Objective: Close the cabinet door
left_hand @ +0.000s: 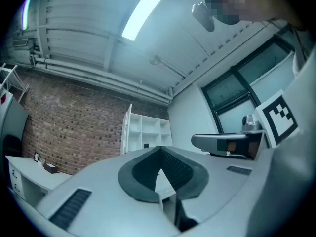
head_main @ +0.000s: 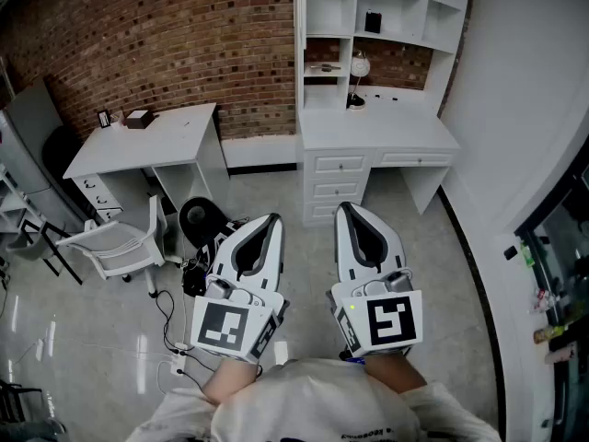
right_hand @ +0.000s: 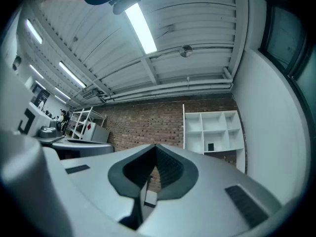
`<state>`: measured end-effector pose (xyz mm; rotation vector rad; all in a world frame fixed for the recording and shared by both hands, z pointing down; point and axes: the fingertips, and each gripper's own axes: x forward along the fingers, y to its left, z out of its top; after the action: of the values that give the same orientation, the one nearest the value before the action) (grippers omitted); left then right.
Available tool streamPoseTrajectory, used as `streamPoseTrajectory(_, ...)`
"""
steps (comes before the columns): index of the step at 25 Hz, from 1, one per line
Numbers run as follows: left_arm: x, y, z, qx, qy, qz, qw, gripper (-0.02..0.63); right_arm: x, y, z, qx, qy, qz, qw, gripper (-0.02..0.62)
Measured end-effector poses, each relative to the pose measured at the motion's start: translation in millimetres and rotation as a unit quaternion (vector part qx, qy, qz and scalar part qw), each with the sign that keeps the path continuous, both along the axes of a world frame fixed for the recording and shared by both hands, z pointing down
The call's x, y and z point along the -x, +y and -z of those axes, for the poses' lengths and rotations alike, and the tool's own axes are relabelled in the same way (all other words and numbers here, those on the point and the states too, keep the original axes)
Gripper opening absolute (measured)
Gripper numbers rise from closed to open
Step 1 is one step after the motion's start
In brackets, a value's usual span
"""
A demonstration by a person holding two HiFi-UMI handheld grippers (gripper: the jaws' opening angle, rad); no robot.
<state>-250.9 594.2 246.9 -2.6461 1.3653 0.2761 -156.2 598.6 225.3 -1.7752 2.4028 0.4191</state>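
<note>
Cabinet door: tall white panel at top centre of the head view. It stands swung out, edge-on to the camera, off the left side of the open-shelved white cabinet above the drawer desk. The brick wall runs behind it, and a white table and chair sit to the left. The left gripper and right gripper are low in the frame, well apart from the door and tipped slightly upward. Each has its jaws pressed together with nothing between them. The door looks like a stiff, flat board on hinges, probably light and free-swinging, with a smooth painted face that may be slippery to pinch. No handle can be made out. Best contact is likely a push with closed tips on the flat face near the free outer edge, away from the hinge side. Ease it in to avoid a slam.
</note>
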Motion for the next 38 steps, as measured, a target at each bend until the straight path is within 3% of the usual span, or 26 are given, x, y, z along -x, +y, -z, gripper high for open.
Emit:
streamPoseTrajectory(8,13,-8,2,-0.013,0.002,-0.021,0.9997,0.008,15,-3,-1,-0.010,0.001,-0.018,1.000,0.017)
streamPoseTrajectory(20,-1,-43,-3,-0.010,0.004,-0.049,0.9987,0.008,8,-33,-5,-0.014,-0.015,-0.024,1.000,0.018)
streamPoseTrajectory(27,-15,-101,-2,-0.013,-0.003,-0.051,0.9986,0.008,-1,-97,-9,-0.006,-0.023,-0.015,1.000,0.018)
streamPoseTrajectory(38,-56,-232,16,-0.019,0.006,-0.052,0.9985,0.008,-35,-233,7,-0.010,-0.018,0.003,1.000,0.018)
